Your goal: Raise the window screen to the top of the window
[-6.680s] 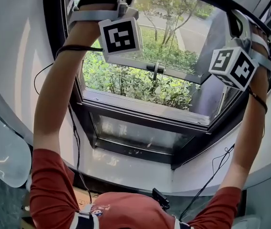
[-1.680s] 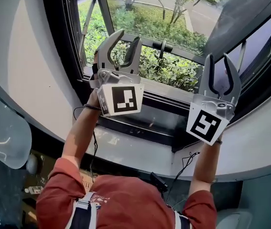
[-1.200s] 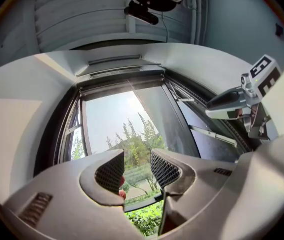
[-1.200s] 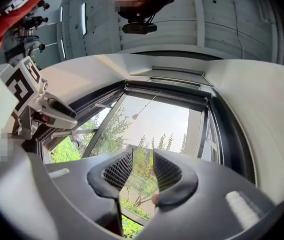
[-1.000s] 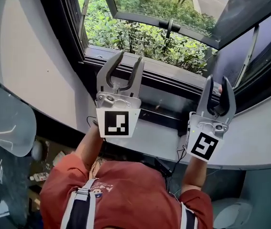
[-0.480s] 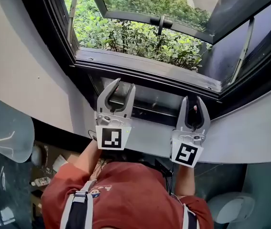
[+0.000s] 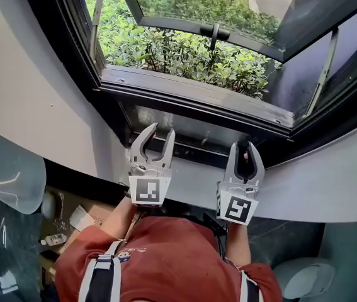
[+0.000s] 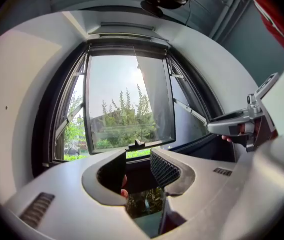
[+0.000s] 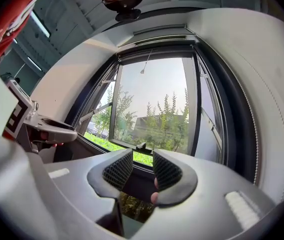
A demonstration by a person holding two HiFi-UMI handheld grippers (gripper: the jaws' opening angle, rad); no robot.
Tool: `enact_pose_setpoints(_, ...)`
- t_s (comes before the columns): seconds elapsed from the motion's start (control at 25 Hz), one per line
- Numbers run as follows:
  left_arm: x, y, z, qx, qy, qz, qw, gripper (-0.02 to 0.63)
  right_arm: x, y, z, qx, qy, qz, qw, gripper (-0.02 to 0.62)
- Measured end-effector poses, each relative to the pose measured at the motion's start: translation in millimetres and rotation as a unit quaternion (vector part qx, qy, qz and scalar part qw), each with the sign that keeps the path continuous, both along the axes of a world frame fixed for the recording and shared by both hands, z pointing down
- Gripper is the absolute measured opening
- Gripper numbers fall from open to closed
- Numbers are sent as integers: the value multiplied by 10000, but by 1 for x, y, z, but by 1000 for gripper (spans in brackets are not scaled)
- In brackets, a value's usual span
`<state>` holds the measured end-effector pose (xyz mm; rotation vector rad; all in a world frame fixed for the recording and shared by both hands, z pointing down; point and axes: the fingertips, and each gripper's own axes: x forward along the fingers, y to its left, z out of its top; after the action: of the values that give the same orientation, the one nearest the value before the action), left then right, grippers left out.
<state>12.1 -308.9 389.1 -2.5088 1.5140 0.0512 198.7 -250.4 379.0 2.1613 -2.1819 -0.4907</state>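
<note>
Left claw (image 8: 136,164): jaws apart, nothing between them; I hold it low before the sill, clear of the frame.
Right claw (image 9: 142,158): jaws apart, set narrower, also empty; it sits level with the left, just beside it.
Reason for hold: neither touches anything; I judge no grip is needed now.
Window screen (image 9: 154,48): gathered at the window's top, cord (image 9: 145,66) dangling; no mesh crosses the opening, so the raise looks done.
Sill (image 7: 191,182): pale ledge under both claws.
Frame (image 7: 184,93): dark; pane (image 7: 197,5) swung outward, bushes (image 7: 165,49) beyond.
Room: white wall (image 7: 33,93) on the left.
</note>
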Motion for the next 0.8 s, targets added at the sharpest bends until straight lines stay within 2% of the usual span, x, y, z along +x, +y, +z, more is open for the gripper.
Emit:
enact_pose_setpoints(0.36,-3,0,9,-170,39,31,9998,147,-9,-8,7,-317,41,89,9995,117)
enact_pose_setpoints(0.44,-2,-1,9,-180,39,49,9998,146,-13,-9,5,-214,74,-17,9997,117)
enact_pose_setpoints(0.52,-1,-2,8,-178,41,64,9998,116,-15,-9,5,-204,74,-40,9998,114)
enact_pose_setpoints(0.6,-2,-2,7,-156,12,49,9999,89,-14,-7,4,-218,27,24,9998,86)
enact_pose_setpoints(0.72,-3,-2,7,-183,-25,3,9998,47,-12,-2,2,53,-88,16,9999,14)
enact_pose_setpoints(0.8,-4,-3,6,-182,-69,-19,9998,17,-13,0,-4,189,-147,11,9997,9)
